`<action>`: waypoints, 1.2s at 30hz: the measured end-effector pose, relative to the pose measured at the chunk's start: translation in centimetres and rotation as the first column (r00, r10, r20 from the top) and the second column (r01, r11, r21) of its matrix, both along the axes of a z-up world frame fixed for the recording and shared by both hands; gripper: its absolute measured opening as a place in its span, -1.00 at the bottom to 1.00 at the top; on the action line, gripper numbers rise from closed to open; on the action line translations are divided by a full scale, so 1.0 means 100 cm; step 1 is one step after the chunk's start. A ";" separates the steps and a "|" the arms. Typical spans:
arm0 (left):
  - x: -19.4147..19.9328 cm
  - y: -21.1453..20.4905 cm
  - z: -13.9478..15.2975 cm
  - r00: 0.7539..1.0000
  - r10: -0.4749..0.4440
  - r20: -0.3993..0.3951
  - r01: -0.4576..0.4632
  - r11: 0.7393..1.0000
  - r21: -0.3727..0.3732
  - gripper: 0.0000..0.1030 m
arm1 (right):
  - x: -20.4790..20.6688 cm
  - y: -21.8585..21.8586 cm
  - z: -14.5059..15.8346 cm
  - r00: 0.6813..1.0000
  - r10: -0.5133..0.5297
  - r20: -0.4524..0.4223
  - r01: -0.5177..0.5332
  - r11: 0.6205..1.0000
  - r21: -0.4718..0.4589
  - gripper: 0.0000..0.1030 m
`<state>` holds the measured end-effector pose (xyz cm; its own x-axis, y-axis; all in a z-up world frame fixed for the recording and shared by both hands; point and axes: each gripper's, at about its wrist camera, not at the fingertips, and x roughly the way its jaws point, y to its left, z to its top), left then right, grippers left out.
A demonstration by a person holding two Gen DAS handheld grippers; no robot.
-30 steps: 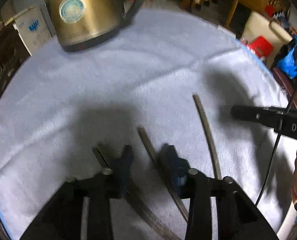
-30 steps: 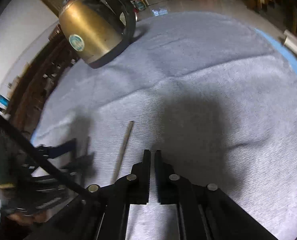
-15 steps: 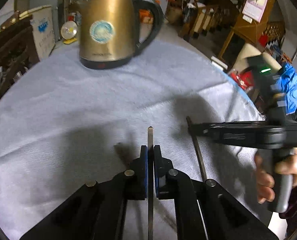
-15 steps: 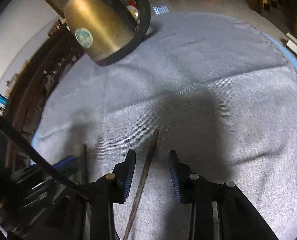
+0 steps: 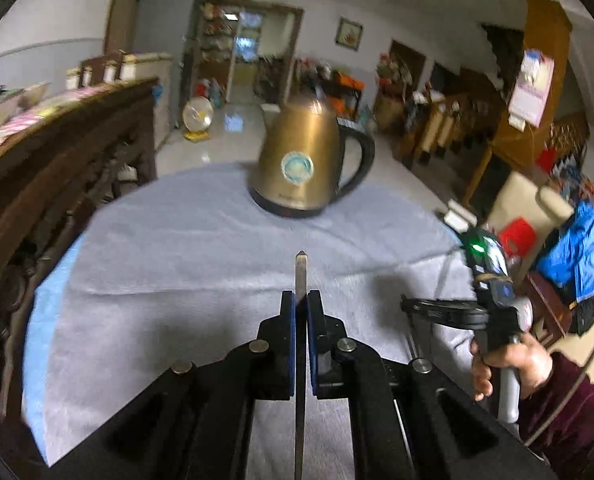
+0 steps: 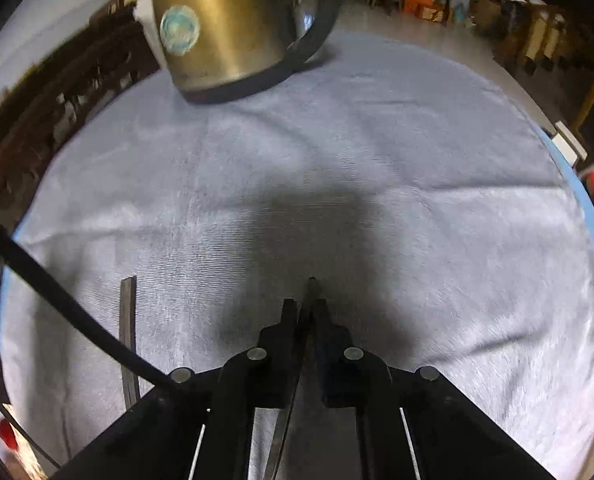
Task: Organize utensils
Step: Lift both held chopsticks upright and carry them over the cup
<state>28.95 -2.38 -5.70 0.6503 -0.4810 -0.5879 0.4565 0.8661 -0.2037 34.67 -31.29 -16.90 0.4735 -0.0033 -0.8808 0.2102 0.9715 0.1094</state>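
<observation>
Left wrist view: left gripper (image 5: 301, 312) clamped on a flat metal utensil (image 5: 300, 276), lifted above the grey cloth (image 5: 177, 260) before the brass kettle (image 5: 303, 162). Right wrist view: right gripper (image 6: 305, 312), jaws just closing, pinching a dark utensil handle (image 6: 311, 290) over the cloth; another metal strip (image 6: 127, 320) lying left, apart.

The left gripper (image 5: 301, 300) lifted one utensil (image 5: 300, 276); right gripper (image 6: 305, 308) jaws just closed on another (image 6: 311, 286).

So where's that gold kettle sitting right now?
The gold kettle stands upright at the far side of the grey cloth, straight ahead in the left view, beyond the tip of the metal utensil pinched in the left claw.
</observation>
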 end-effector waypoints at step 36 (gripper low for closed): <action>-0.190 0.039 0.093 0.946 0.181 0.268 -0.123 0.968 -0.221 -0.90 | -0.324 0.017 0.185 0.648 -0.058 0.759 0.051 0.998 0.033 -0.87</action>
<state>9.91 1.47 3.55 0.8504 -0.4510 -0.2709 0.3864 0.8849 -0.2601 2.26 -29.58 1.60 0.9759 -0.0463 -0.2130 0.1029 0.9594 0.2627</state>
